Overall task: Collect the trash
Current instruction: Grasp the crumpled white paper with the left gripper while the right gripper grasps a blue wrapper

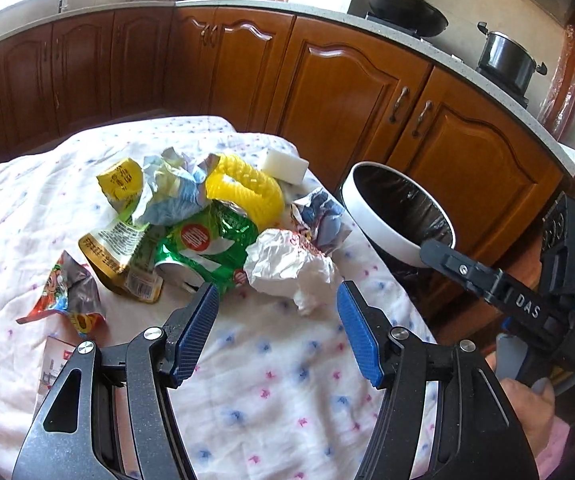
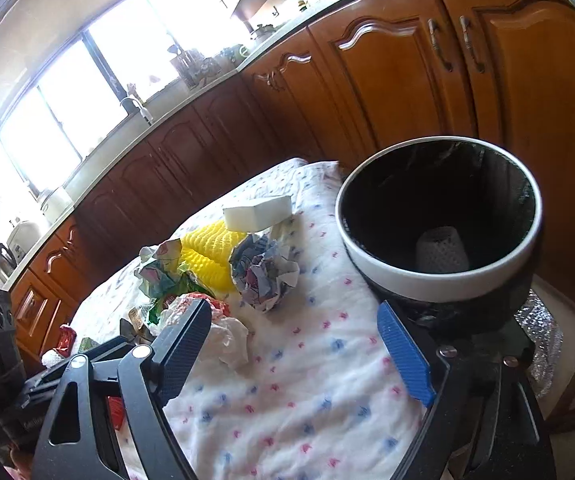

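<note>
The left gripper (image 1: 277, 300), jaws spread and empty, hovers just short of a crumpled white paper ball (image 1: 287, 266) in the trash pile on the floral cloth (image 1: 271, 392). The right gripper (image 2: 295, 332), also open, faces the black-lined bin (image 2: 427, 280) beside the table.

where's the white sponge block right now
The white sponge block lies at the far edge of the table, touching the yellow ring and left of the trash bin; the right wrist view shows it too.
</note>
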A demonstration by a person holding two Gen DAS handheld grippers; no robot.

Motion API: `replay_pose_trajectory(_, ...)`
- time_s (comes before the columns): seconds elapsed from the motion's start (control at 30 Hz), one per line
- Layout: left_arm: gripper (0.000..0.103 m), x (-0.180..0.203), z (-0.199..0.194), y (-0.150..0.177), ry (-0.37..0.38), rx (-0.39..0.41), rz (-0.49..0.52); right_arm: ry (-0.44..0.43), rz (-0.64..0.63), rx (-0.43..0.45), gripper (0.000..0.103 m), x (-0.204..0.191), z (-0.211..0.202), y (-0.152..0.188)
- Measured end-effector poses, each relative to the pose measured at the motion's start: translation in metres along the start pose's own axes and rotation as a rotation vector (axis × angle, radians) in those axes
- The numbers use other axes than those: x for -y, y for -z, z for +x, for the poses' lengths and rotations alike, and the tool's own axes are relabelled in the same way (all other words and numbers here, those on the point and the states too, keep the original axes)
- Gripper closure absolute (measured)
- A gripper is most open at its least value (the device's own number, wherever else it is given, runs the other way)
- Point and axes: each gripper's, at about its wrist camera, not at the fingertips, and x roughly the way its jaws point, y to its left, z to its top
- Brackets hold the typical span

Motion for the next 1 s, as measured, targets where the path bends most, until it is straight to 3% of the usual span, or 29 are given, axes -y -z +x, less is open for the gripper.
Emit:
replay_pose_trajectory(0.13, 0.041, 0.0, 0.009, -0.002, 0.008, -0.026, -0.005, -0.031, -0.011, -0.031, 0.038, -0.007, 0.018, -0.01)
replay_pose_trajectory(0.37, 0.041, 0.003, 0.033, -0.01, 0.006, -0.072, -0.012, -0.048, -0.026, -0.11, 0.052, -0.013, 0.066, -0.027)
replay_pose_trajectory(0.43, 0.043, 0.003, 0.04, -0.011, 0.002, -0.083, -0.014, -0.049, -0.032, -0.14, 0.067, -0.012, 0.079, -0.027)
replay_pose_trajectory(0.5, 0.057, 0.003, 0.047, -0.012, 0.003, -0.096, -0.014, -0.043, -0.033, -0.16, 0.082, -0.01, 0.085, -0.025)
replay_pose_trajectory(0.53, 0.062, 0.003, 0.051, -0.012, 0.011, -0.106, -0.018, -0.055, -0.028, -0.161, 0.082, -0.009, 0.086, -0.024)
replay_pose_trajectory(0.6, 0.09, 0.003, 0.057, -0.011, 0.022, -0.131, -0.021, -0.066, -0.032, -0.146, 0.087, -0.011, 0.081, -0.022)
replay_pose_trajectory(0.67, 0.1, 0.003, 0.06, -0.01, 0.047, -0.148, -0.027, -0.067, -0.034, -0.129, 0.089, -0.012, 0.071, -0.02)
replay_pose_trajectory(0.7, 0.102, 0.003, 0.06, -0.009, 0.05, -0.147, -0.025, -0.069, -0.032, -0.119, 0.094, -0.012, 0.065, -0.019)
replay_pose_trajectory(1.0, 0.103, 0.014, 0.038, -0.007, 0.059, -0.092, 0.027, -0.066, -0.012, -0.042, 0.094, 0.001, 0.014, -0.015)
